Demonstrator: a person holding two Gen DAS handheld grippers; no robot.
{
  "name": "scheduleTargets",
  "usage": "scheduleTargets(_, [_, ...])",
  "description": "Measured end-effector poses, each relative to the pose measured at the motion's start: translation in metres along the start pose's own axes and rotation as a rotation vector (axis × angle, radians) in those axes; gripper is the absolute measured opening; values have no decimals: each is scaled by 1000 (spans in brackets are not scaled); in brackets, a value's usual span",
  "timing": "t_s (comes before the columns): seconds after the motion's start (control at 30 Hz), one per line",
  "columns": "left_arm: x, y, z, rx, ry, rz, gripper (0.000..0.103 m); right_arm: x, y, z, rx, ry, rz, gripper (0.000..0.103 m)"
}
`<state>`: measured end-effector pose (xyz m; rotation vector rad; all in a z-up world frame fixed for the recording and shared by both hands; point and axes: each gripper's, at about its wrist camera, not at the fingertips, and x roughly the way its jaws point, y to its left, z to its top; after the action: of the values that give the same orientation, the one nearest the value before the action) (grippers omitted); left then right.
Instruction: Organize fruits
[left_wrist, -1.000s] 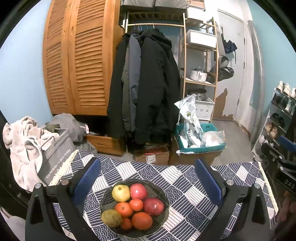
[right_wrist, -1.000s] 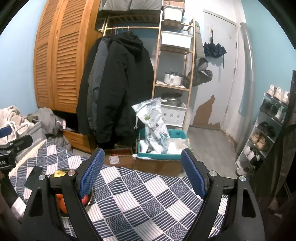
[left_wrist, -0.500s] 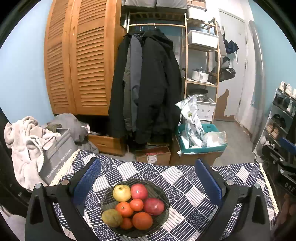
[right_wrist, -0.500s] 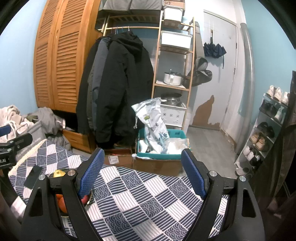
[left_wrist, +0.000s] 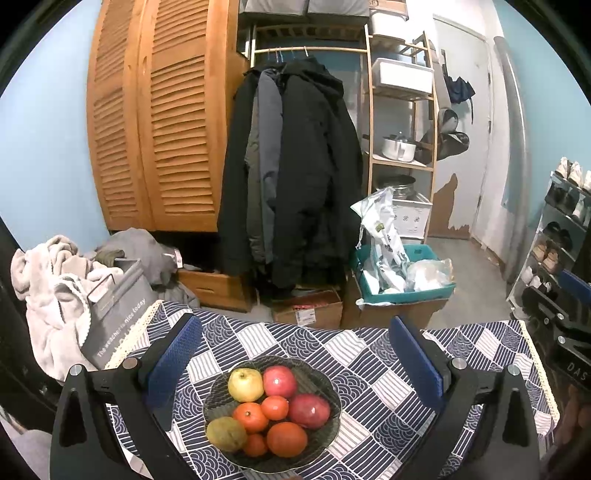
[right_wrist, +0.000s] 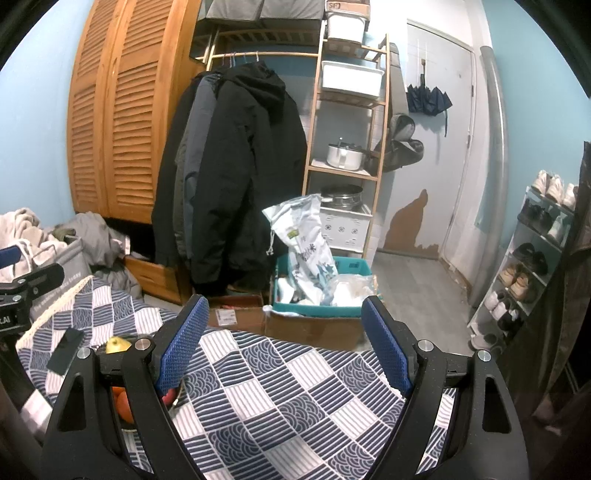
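A dark bowl (left_wrist: 325, 384) sits on the blue-and-white patterned tablecloth (left_wrist: 376, 354). It holds a yellow apple (left_wrist: 245, 384), two red fruits (left_wrist: 279, 381), several oranges (left_wrist: 286, 438) and a brownish pear (left_wrist: 226, 434). My left gripper (left_wrist: 293, 356) is open and empty, above and just behind the bowl. My right gripper (right_wrist: 282, 341) is open and empty over bare cloth to the right of the bowl. In the right wrist view the bowl (right_wrist: 177, 397) is mostly hidden behind the left finger; the yellow apple (right_wrist: 117, 345) peeks out.
A small black flat object (right_wrist: 65, 350) lies on the cloth at the left. Beyond the table's far edge are cardboard boxes (left_wrist: 306, 314), a teal bin of bags (left_wrist: 402, 280), hanging coats (left_wrist: 295, 177), a laundry basket (left_wrist: 114, 310) and a shoe rack (right_wrist: 532, 258).
Both views have shifted only slightly; the left gripper has drifted a little. The fruit and bowl have not moved. Both grippers stay open.
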<state>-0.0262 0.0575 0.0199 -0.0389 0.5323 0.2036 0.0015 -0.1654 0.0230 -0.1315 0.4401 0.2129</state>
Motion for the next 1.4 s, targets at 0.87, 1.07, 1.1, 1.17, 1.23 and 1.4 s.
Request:
scheduleTargets(0.87, [-1, -2, 3, 1, -2, 7, 102, -1, -3, 0, -2, 0, -2, 83])
scheduleTargets(1.07, [-1, -2, 3, 0, -1, 6, 102, 0, -2, 0, -2, 0, 0, 83])
scheduleTargets(1.1, [-1, -2, 3, 0, 0, 4, 102, -1, -2, 0, -2, 0, -1, 83])
scheduleTargets(1.17, [0, -4, 1, 1, 1, 2, 102, 0, -1, 0, -2, 0, -1, 83])
scheduleTargets(1.23, [0, -5, 1, 2, 1, 0, 102, -1, -3, 0, -3, 0, -1, 83])
scheduleTargets(1.4, [0, -8, -2, 6, 1, -6, 102, 0, -1, 1, -3, 0, -2, 83])
